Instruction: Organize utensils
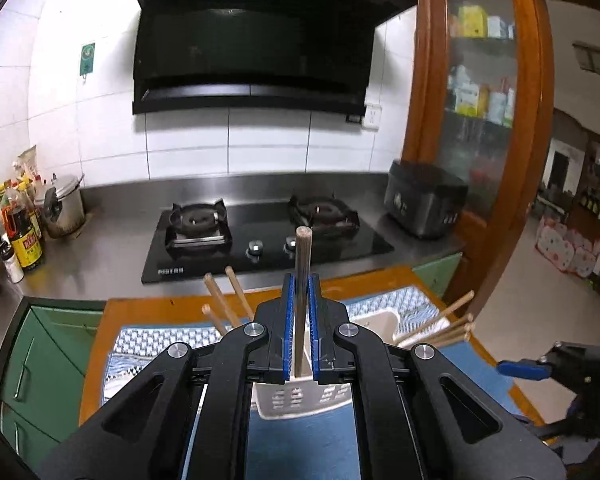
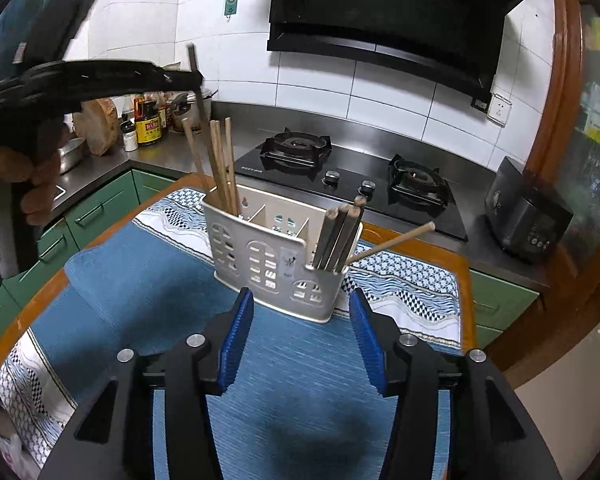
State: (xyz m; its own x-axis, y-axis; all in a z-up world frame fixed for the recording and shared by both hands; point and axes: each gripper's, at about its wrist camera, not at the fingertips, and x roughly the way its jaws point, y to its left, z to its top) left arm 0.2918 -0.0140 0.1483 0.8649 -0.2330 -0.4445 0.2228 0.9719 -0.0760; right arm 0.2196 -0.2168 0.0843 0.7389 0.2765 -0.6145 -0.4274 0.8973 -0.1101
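Left wrist view is showing the left gripper [image 1: 300, 316] clamping one wooden chopstick [image 1: 302, 264] upright above the white utensil caddy [image 1: 296, 398], which is standing on the blue mat [image 2: 148, 280]. Sorting is under way; next, I judge, it is needing lowering into a compartment. The right gripper [image 2: 300, 340] is hanging with fingers apart, holding nothing. Writing on the stove [image 2: 256, 169] is looking too blurred to read.
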